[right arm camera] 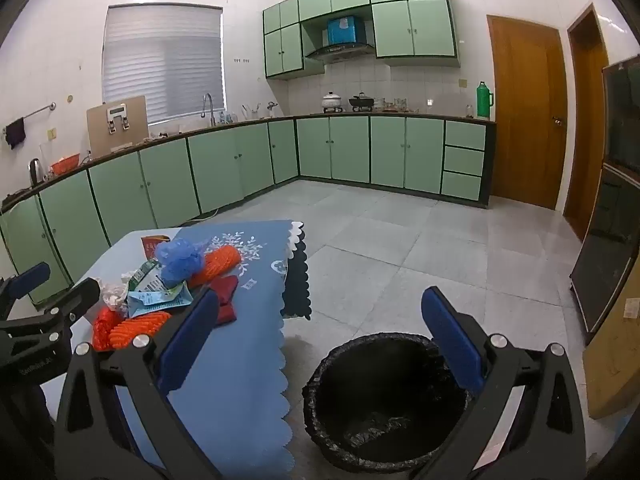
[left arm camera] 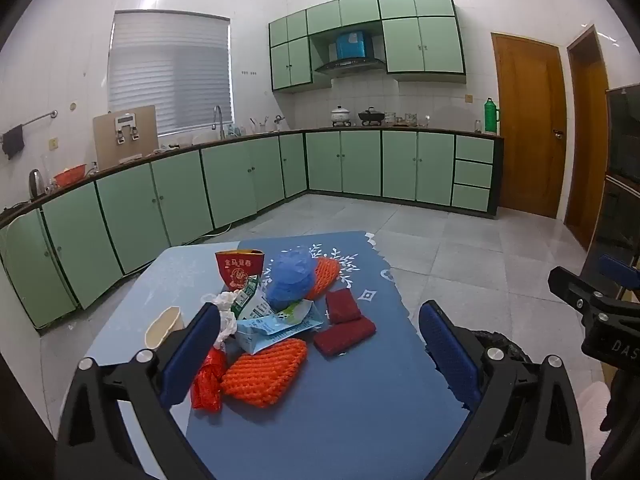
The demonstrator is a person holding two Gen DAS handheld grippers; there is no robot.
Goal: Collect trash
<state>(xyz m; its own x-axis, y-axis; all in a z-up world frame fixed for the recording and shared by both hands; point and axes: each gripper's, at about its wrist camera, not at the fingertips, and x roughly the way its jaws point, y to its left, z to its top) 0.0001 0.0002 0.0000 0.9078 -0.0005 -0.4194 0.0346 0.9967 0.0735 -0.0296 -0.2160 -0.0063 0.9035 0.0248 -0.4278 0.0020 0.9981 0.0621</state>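
A heap of trash lies on the blue tablecloth (left arm camera: 352,392): an orange foam net (left arm camera: 264,372), a second orange net (left arm camera: 326,276), a blue mesh ball (left arm camera: 290,276), a flattened milk carton (left arm camera: 272,326), two dark red pieces (left arm camera: 344,322), a red wrapper (left arm camera: 208,380), a red paper cup (left arm camera: 240,268) and a beige cup (left arm camera: 162,328). My left gripper (left arm camera: 320,340) is open and empty just above the near side of the heap. My right gripper (right arm camera: 320,328) is open and empty, above the black-lined trash bin (right arm camera: 384,400) standing on the floor right of the table.
The tablecloth's scalloped edge (right arm camera: 286,360) hangs over the table's right side next to the bin. Green kitchen cabinets (left arm camera: 240,176) line the far walls. Grey tiled floor (right arm camera: 400,240) spreads beyond the table. A dark cabinet (right arm camera: 612,220) stands at right.
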